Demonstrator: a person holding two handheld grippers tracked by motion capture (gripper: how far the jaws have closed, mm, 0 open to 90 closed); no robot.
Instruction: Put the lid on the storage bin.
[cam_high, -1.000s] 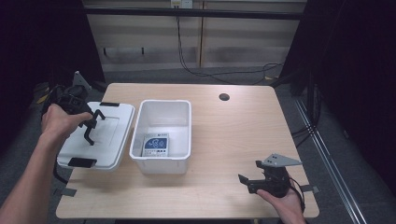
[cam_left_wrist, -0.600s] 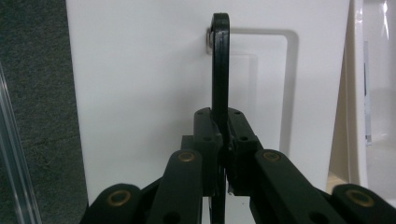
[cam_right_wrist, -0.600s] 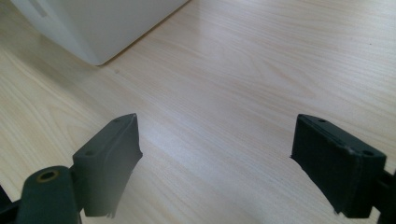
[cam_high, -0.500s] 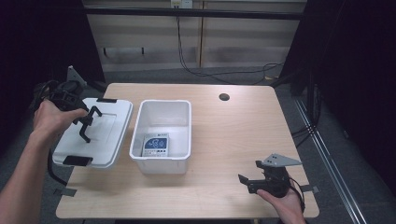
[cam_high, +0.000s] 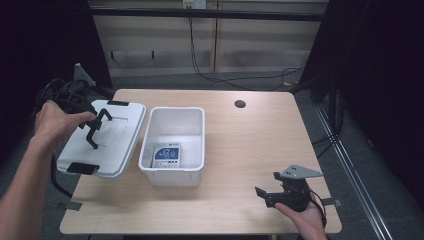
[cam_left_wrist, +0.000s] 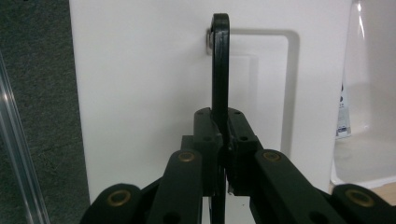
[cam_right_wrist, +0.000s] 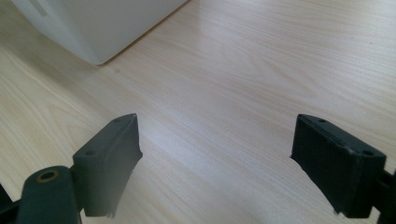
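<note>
The left gripper (cam_high: 95, 129) is clamped tight on the thin black handle (cam_left_wrist: 220, 65) of the lid (cam_high: 102, 137), which hangs just below its jaws, beside the bin (cam_high: 173, 145). The grip is narrow – the lid could swing, twist free or clip the bin's rim. The right gripper (cam_high: 274, 192) rests wide open and empty on the table (cam_high: 250, 135).

A light wooden table (cam_high: 250, 145) with a pale grain carries everything here. Near its far edge sits a round dark cable hole (cam_high: 240, 104). On the left half stands an open white plastic bin (cam_high: 173, 172), its long side running away from the person; inside it, on the bottom, lies a small blue-and-white printed packet (cam_high: 166, 155). Just beside the bin, at the table's left edge, is its white lid (cam_high: 117, 145) with black clips, tilted and overhanging the edge. The right half of the tabletop is bare wood.
</note>
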